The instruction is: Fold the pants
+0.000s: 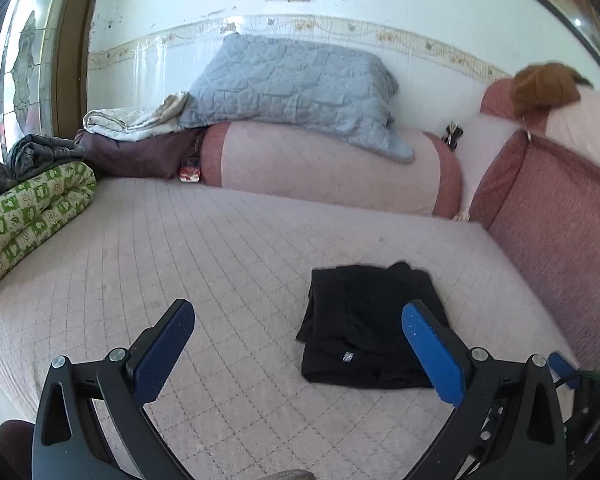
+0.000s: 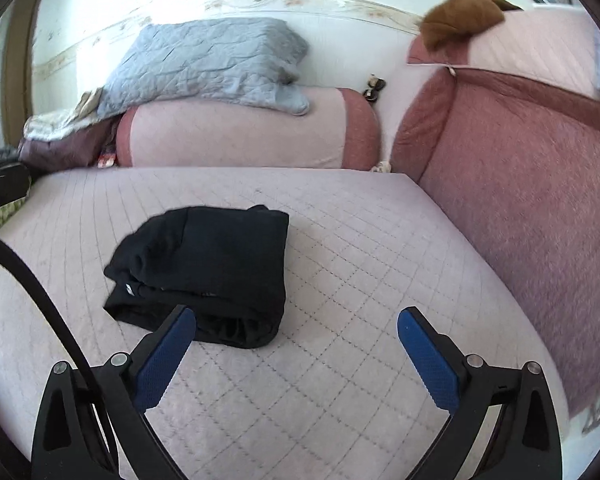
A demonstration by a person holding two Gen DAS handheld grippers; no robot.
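The black pants (image 1: 364, 324) lie folded into a compact bundle on the pink quilted bed cover (image 1: 220, 260). In the right wrist view the pants (image 2: 208, 268) lie ahead and to the left. My left gripper (image 1: 298, 312) is open and empty, held above the cover to the left of the bundle, its right finger overlapping the bundle's edge in view. My right gripper (image 2: 296, 320) is open and empty, just in front of and to the right of the bundle. Neither gripper touches the pants.
A pink bolster (image 1: 328, 168) with a grey-blue quilt (image 1: 292, 88) on it runs along the back wall. Red-pink cushions (image 2: 520, 184) stand at the right. A green patterned blanket (image 1: 28, 216) and piled fabrics lie at the left.
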